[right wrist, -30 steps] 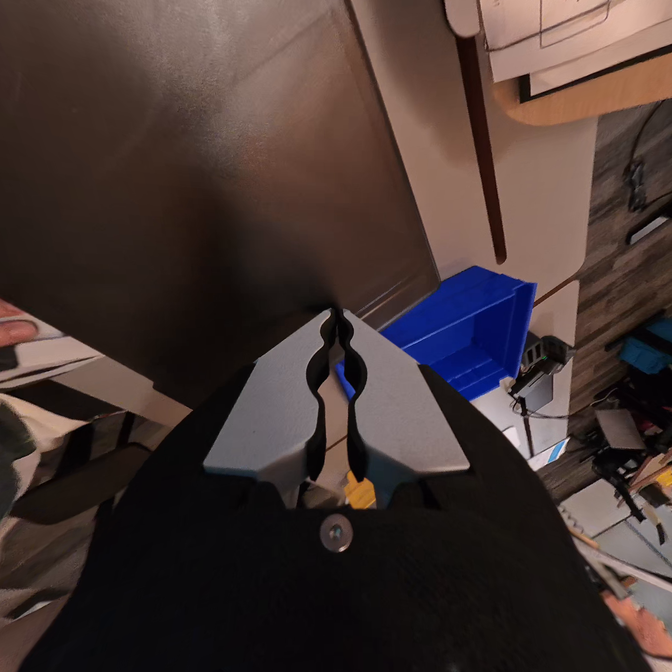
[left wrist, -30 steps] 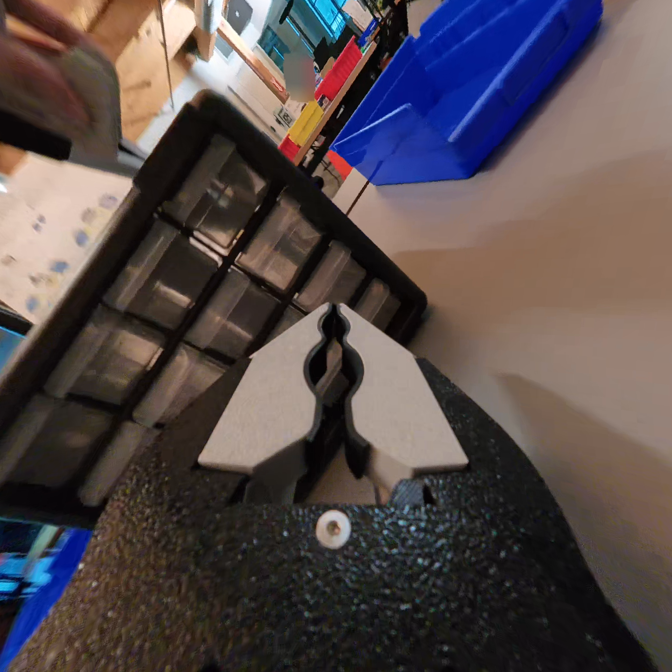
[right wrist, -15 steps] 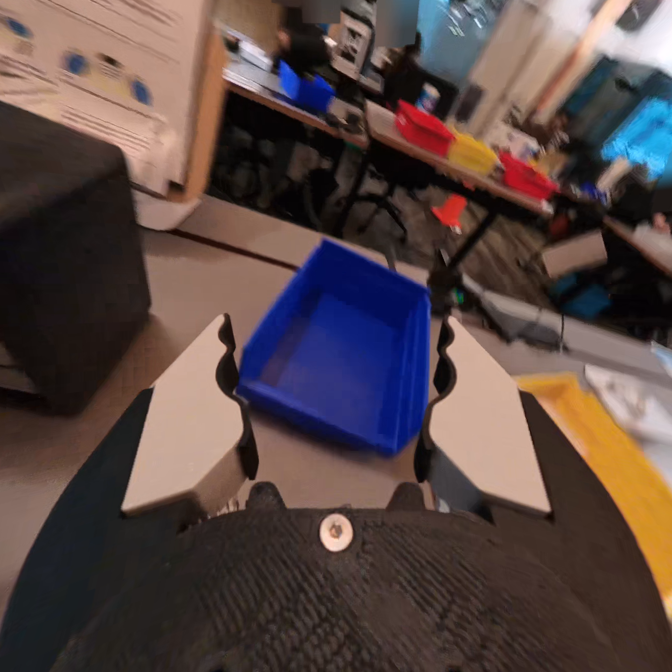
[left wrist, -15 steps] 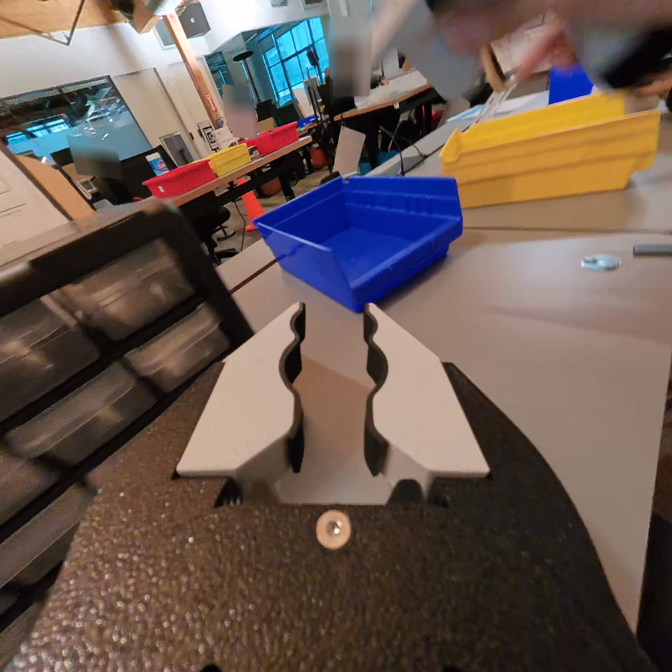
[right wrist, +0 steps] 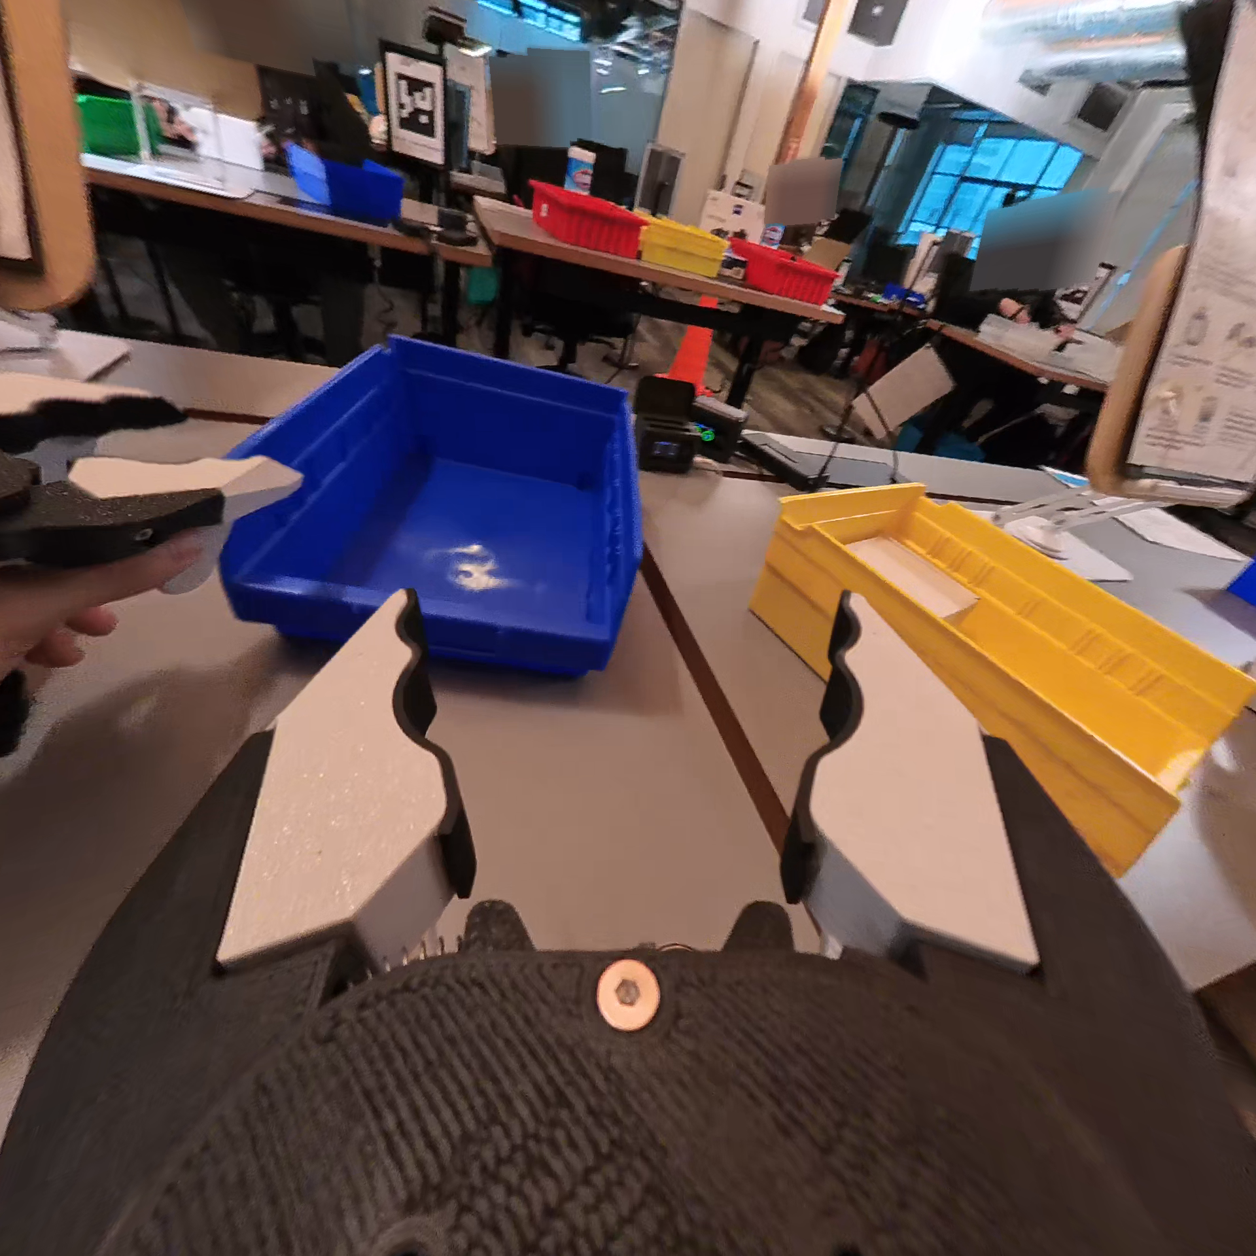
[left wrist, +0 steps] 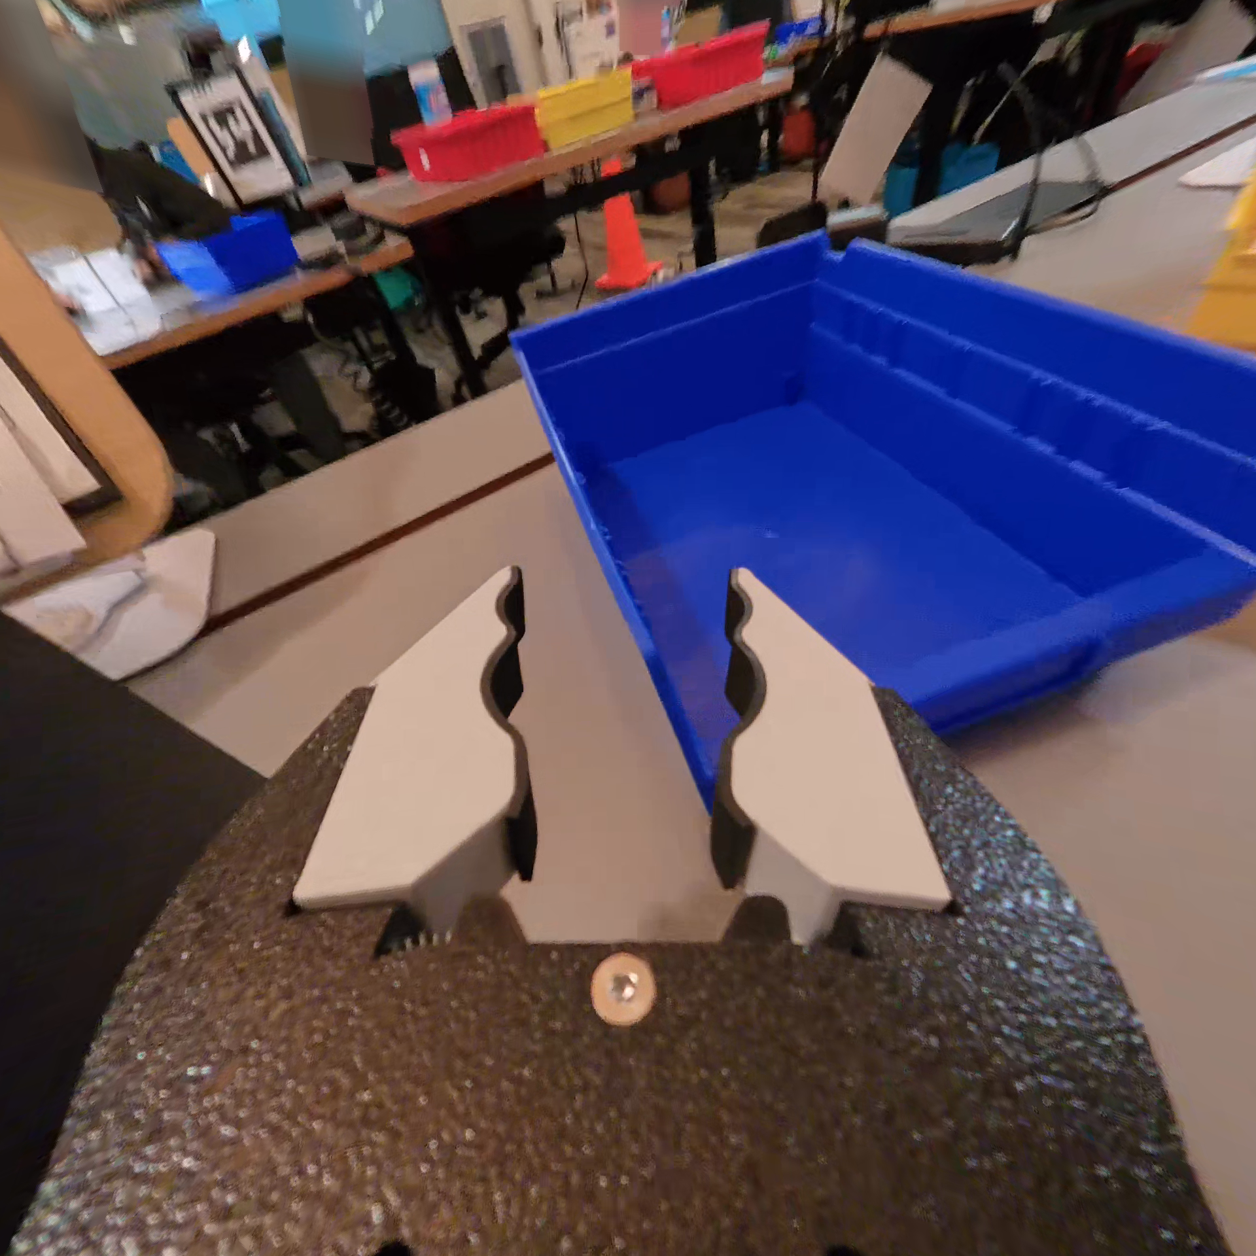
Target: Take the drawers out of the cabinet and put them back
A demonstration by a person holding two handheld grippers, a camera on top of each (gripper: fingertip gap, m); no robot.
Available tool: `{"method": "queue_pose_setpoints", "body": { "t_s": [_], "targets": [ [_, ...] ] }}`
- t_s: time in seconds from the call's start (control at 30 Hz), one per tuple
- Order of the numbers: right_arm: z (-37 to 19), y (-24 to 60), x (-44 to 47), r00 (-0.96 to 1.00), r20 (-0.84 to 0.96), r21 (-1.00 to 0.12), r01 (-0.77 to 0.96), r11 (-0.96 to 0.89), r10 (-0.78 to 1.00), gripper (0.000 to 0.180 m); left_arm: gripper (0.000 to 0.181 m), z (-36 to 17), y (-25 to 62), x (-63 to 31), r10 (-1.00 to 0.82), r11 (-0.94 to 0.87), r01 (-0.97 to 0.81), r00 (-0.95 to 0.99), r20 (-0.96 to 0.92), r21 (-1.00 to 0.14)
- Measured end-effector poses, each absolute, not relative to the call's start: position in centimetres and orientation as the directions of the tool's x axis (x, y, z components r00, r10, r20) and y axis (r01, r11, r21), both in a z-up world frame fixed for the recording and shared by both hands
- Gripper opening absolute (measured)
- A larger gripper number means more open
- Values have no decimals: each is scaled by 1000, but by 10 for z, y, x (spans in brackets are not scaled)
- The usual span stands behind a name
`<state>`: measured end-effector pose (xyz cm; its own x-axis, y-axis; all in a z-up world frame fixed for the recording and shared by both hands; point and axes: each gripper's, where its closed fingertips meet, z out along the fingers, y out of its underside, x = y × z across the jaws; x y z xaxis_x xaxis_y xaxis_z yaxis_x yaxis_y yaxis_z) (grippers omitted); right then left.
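Black cabinet (left wrist: 102,815) edge only — orientation hidden; both grippers' fingers (right wrist: 353,768) spread.

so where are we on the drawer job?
Nothing visibly done: no drawer out on the table, and the blue bin holds none. Nothing in hand either: the left gripper and right gripper are both open and empty, aimed at the blue bin, with a yellow bin beside it. The dark block at the left edge may be the cabinet. Whole job appears left.
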<state>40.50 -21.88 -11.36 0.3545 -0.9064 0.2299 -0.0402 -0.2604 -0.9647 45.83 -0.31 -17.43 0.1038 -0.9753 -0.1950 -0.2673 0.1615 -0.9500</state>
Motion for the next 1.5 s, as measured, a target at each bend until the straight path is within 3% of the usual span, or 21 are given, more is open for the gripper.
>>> {"method": "queue_pose_setpoints", "body": {
  "t_s": [0.1,0.2,0.37,0.57,1.03,1.27,1.5],
  "targets": [
    [-117,-224,411,355,175,-976,-63,-210,-918,118,48,-195,7,475,-978,102,-380,130,-162,-919],
    [-120,-224,415,381,113,-983,-89,-158,-918,119,5,-213,8,477,-977,93,-435,134,-166,-896],
    [-113,-219,418,409,58,-991,-90,-103,-911,119,4,-214,9,464,-970,88,-401,173,-170,-912],
    [-99,-203,416,430,119,-987,-44,-152,-895,117,6,-214,-4,422,-978,72,-380,157,-141,-922],
    [-64,-151,378,523,229,-971,61,-232,-821,120,3,-212,-19,244,-995,94,-322,-15,-94,-942],
    [-32,-116,328,596,272,-962,158,-221,-755,122,4,-211,22,118,-973,225,-340,-120,-195,-913],
    [-1,-58,254,687,318,-947,267,-180,-653,120,4,-212,84,17,-988,153,-394,-62,-140,-906]
  ]
}}
